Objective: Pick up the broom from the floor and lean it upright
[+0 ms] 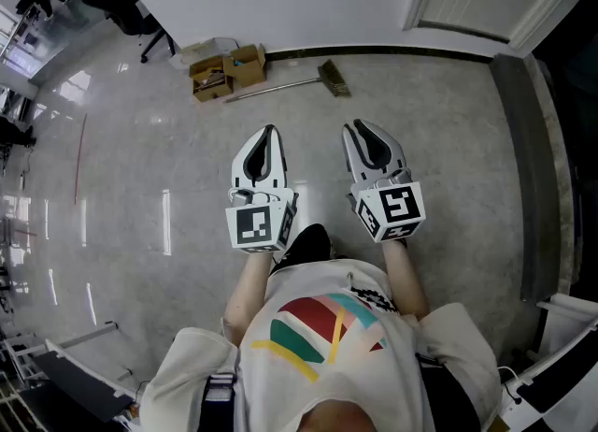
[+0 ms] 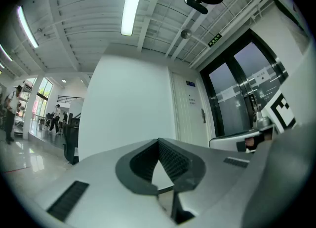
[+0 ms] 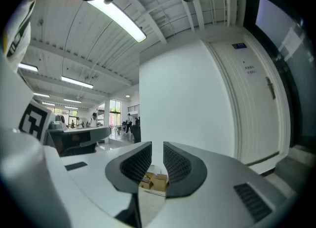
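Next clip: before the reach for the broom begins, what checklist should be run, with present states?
1. Broom found: ok, flat on the floor by the wall, ahead of both grippers.
2. Handle clear: cannot tell; its end lies at the cardboard boxes, contact unclear.
3. Left gripper ready: not ok, jaws together, empty.
4. Right gripper ready: ok, jaws slightly apart, empty.
5. Leaning spot: ok, bare white wall behind the broom.
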Tool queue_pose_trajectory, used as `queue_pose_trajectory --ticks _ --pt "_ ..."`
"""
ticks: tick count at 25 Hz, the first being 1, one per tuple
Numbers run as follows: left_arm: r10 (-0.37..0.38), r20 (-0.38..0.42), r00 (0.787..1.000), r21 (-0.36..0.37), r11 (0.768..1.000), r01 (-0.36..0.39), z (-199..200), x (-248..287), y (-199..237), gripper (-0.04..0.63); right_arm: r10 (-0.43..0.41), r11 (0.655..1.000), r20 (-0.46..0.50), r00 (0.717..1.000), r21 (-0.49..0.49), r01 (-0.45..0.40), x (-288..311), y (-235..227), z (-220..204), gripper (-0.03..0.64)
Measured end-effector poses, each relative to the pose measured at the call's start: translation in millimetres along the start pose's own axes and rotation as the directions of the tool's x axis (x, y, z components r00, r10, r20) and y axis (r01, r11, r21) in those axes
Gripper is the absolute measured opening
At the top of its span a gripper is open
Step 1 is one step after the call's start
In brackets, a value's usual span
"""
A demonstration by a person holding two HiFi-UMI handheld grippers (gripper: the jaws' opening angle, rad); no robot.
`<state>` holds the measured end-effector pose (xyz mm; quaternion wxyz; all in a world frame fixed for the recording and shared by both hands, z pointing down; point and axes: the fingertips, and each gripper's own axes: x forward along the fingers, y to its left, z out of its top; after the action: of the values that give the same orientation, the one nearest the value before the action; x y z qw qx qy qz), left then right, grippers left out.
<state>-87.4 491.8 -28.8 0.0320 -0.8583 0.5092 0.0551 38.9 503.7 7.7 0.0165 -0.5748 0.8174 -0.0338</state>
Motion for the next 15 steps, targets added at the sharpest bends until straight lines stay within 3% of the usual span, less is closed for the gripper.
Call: queue_pose_trajectory --ticks 1,3,4,9,15 --pt "-0.002 -0.012 1.000 0.013 1.000 0.002 -2 0 1 0.046 -0.015 0.999 -0.014 1.000 -0.032 0.014 2 -2 -1 0.062" --pt "-0.005 -0.026 1.000 0.029 1.000 0.006 -4 3 2 0.046 -0.032 0.997 -0.032 0.999 -0.071 0.030 6 -6 -2 0.194" --pt "-0.006 -0.024 1.000 0.030 1.000 0.007 -4 6 2 0.045 -0.031 0.997 -0.034 0.999 -0.070 0.028 8 -8 -2 0.209" --pt "0.001 -0.025 1.000 0.031 1.000 0.000 -7 34 16 0.046 -0.013 0.999 -0.034 0.999 -0.035 0.012 31 -22 -1 0.210" --pt "0.003 -0.009 1.000 0.002 1.000 -0.003 -33 103 66 0.046 0.020 1.000 -0.065 0.998 -0.009 -0.021 101 -43 -26 0.210"
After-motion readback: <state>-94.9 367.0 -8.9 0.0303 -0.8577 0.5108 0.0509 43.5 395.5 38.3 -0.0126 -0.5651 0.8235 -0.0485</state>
